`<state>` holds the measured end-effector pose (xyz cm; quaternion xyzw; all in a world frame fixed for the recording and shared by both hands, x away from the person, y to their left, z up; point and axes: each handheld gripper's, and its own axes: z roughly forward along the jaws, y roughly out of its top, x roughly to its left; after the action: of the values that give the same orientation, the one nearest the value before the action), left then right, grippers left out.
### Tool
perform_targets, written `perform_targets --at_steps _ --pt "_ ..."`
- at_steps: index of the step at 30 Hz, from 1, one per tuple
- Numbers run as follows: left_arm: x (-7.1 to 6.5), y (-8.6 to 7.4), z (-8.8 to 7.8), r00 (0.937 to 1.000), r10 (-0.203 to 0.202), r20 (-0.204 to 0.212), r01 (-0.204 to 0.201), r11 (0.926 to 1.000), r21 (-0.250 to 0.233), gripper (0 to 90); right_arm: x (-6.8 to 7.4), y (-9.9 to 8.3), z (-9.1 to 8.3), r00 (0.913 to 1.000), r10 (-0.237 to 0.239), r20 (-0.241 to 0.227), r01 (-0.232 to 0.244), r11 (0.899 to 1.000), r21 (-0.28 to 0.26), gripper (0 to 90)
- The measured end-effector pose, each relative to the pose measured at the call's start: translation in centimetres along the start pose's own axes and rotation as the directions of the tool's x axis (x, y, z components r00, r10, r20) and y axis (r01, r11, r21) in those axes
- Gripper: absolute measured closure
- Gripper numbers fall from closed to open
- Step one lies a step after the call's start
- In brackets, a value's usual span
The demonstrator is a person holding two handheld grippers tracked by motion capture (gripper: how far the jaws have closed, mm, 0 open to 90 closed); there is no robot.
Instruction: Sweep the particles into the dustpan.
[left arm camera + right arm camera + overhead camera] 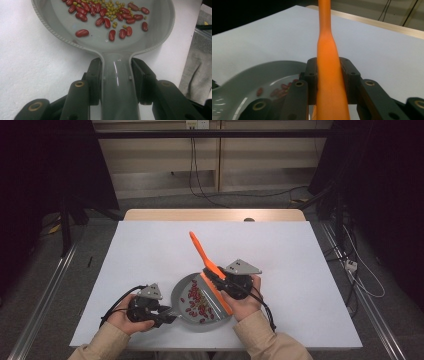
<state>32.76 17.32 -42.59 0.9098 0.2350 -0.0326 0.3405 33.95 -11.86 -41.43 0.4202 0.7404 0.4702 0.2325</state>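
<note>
A grey pan (pixel 181 290) rests near the table's front edge, holding several red beans (pixel 196 301) and small yellow-green beans (pixel 112 11). My left gripper (pixel 167 316) is shut on the pan's handle (pixel 117 82), with a jaw pressed against each side. An orange spatula (pixel 206 265) slants over the pan's right side, its blade (pixel 219 296) down in the pan and its handle (pixel 328 62) pointing up and away. My right gripper (pixel 224 282) is shut on that handle.
A white sheet (pixel 150 245) covers the table, with a wooden edge (pixel 215 215) showing at the back. Cables (pixel 200 180) trail on the floor behind. Dark stands flank both sides. Open room lies left, right and behind the pan.
</note>
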Motion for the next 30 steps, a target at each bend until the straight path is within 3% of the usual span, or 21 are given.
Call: perform_targets --at_steps 2,5,10,14,16,21,24,26,30 --pt "0.0 0.0 0.0 1.0000 0.000 -0.002 0.000 1.0000 0.000 62.6 -0.5 -0.3 0.2 0.9998 -0.002 0.017 0.002 1.000 0.010 71.1" --pt "0.0 0.0 0.0 1.0000 -0.001 -0.001 0.001 1.0000 -0.001 62.6 -1.1 -0.7 0.4 0.9970 -0.044 0.063 0.043 0.999 0.025 71.1" --pt "0.1 0.0 0.0 1.0000 -0.003 0.006 0.003 1.0000 0.005 62.7 -1.8 -1.8 0.7 0.9934 -0.058 0.099 0.053 0.998 0.046 71.2" --pt "0.1 0.1 0.0 1.0000 0.005 0.002 -0.005 0.9999 0.012 62.6 -0.6 -2.5 0.7 0.9969 -0.036 0.070 0.034 0.999 0.019 70.7" --pt "0.1 0.1 0.0 1.0000 0.004 0.003 -0.004 0.9999 0.015 62.7 0.4 -2.8 0.8 0.9962 -0.055 0.067 0.055 0.998 0.008 70.3" --pt "0.1 0.1 0.0 1.0000 -0.005 0.004 0.005 1.0000 0.008 62.7 1.8 -2.5 0.9 0.9983 -0.049 0.032 0.049 0.999 0.001 70.6" --pt "0.2 0.1 0.0 1.0000 0.004 0.006 -0.004 0.9999 0.013 62.7 2.2 -2.1 0.8 0.9993 -0.036 0.006 0.036 0.999 -0.026 70.9" --pt "0.2 0.1 0.0 1.0000 0.005 0.007 -0.005 0.9999 0.014 62.7 2.4 -1.7 0.6 0.9996 -0.003 -0.029 0.001 0.999 -0.045 71.1" --pt "0.2 0.0 0.0 1.0000 0.006 0.006 -0.006 0.9999 0.013 62.7 2.3 -1.3 0.5 0.9995 -0.028 -0.016 0.028 0.998 -0.049 71.1"
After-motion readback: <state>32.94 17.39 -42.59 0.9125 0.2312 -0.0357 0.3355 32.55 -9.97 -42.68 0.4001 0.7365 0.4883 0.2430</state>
